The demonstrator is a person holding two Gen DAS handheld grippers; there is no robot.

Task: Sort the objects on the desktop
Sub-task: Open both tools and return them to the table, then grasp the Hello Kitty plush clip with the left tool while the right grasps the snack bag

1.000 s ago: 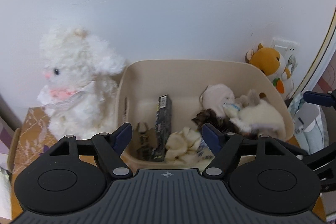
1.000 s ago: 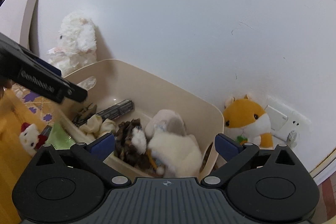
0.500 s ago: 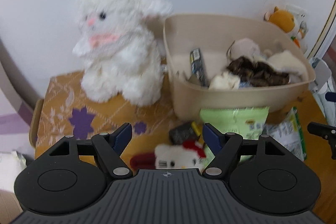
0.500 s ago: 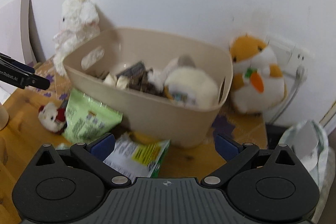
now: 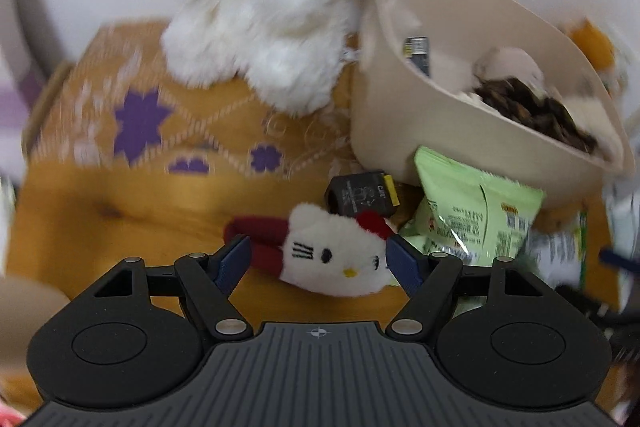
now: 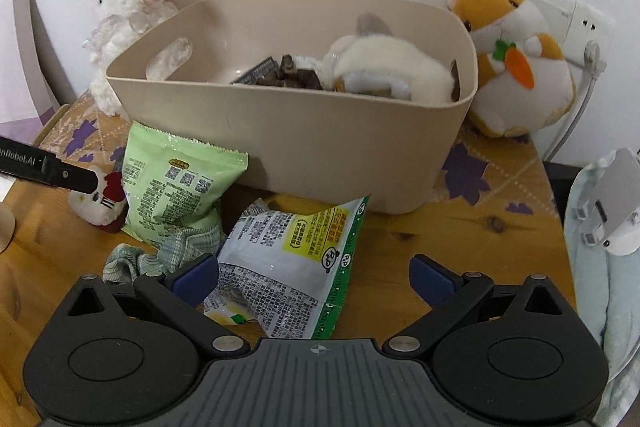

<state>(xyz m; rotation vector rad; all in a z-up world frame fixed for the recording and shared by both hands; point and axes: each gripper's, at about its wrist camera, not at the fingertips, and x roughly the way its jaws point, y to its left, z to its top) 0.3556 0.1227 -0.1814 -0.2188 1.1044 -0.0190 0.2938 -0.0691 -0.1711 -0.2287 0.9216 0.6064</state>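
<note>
Cat plush (image 5: 334, 251) lies on desk just in front of beige bin (image 5: 452, 131), between my left claw (image 5: 318, 261) pads, claw spread wide, not pressing. Looks soft, light, squashy; I take head across cheeks. Right claw (image 6: 314, 279) also spread, empty, over white snack bag (image 6: 288, 263).

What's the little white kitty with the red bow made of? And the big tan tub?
The kitty looks like soft plush fabric: fuzzy white pile, stitched whiskers. The tub is probably matte plastic: smooth, even beige walls with a moulded rim and handle cut-out.
</note>
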